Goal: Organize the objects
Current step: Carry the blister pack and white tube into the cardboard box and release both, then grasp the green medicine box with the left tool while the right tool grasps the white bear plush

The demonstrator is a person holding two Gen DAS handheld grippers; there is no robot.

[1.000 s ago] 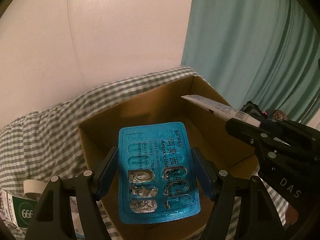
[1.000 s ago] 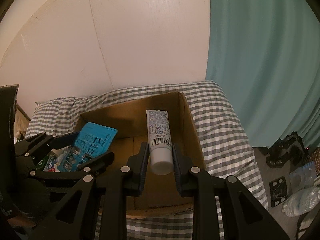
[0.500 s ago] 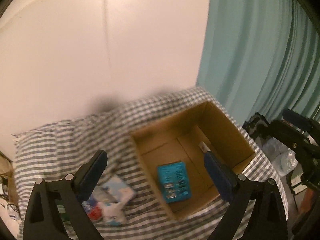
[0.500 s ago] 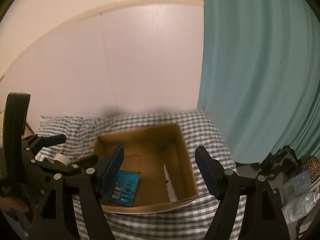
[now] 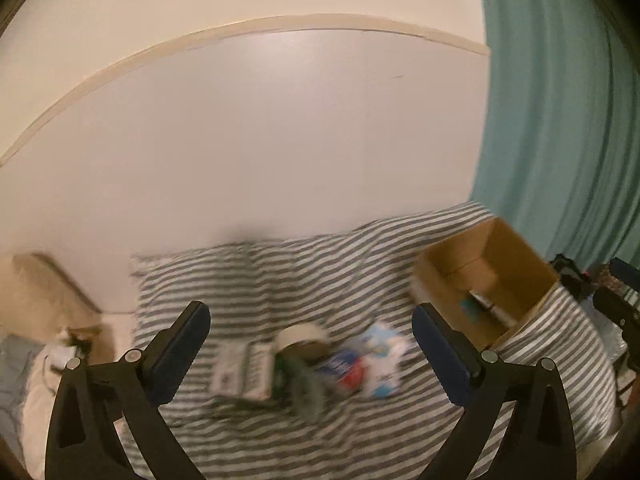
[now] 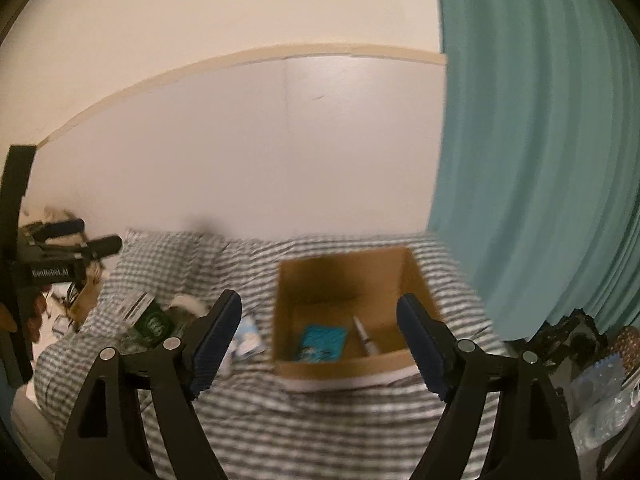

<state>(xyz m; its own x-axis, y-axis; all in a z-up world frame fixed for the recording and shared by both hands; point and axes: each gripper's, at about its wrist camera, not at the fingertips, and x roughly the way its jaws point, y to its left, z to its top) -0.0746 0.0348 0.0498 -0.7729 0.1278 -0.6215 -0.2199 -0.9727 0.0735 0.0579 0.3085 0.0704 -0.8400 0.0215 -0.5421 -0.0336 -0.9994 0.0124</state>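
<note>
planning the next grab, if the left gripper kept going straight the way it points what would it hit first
Probably the loose pile on the checked bedcover: the open left gripper frames the tape roll and the blue-and-white packet beside it. Motion blur leaves depth uncertain.

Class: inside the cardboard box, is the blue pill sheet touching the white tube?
Apart. In the right wrist view, the blue pill sheet and the white tube lie side by side in the cardboard box, with a strip of bare box floor between them.

Both released — blister pack [image 6: 322,341], tube [image 6: 365,336] now apparently inside box [image 6: 340,364].
</note>
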